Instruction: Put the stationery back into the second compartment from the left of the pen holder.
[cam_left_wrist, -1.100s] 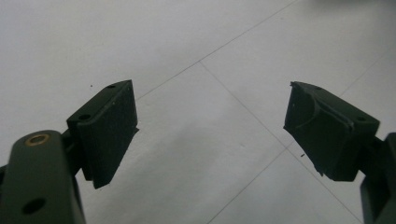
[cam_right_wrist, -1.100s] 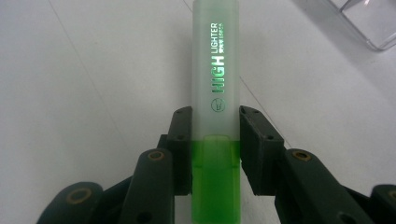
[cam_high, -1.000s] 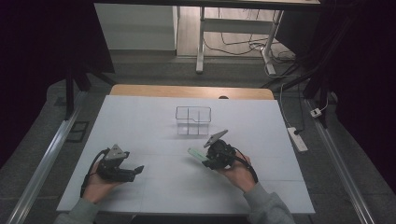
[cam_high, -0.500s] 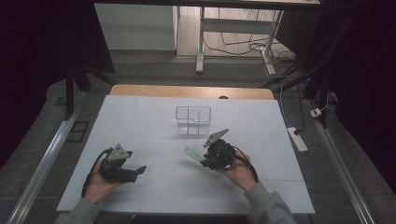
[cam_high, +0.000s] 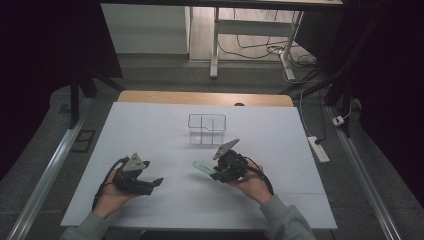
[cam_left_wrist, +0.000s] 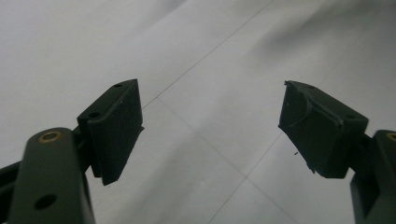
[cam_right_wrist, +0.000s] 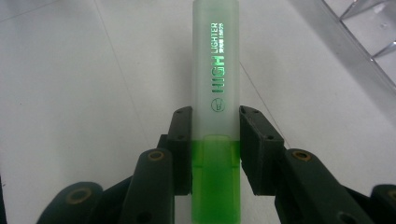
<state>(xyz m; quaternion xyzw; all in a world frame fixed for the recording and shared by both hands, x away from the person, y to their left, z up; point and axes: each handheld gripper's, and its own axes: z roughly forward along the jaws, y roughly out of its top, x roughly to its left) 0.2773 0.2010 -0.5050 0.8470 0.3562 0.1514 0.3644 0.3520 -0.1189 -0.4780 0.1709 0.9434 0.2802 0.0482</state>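
Gripping the green highlighter (cam_right_wrist: 215, 93) near the seam of cap and body, the right tool (cam_right_wrist: 215, 140) holds it above the bench (cam_high: 150, 125) at 7 o'clock from the clear organizer (cam_high: 207, 128), while the left tool (cam_left_wrist: 210, 135) stays released; it looks light, stiff, slippery.

One green highlighter (cam_right_wrist: 215, 116), one clear divided box (cam_high: 207, 129) with four compartments, and two handheld grippers, left (cam_high: 150, 184) and right (cam_high: 216, 173), were on the bench (cam_high: 150, 130).
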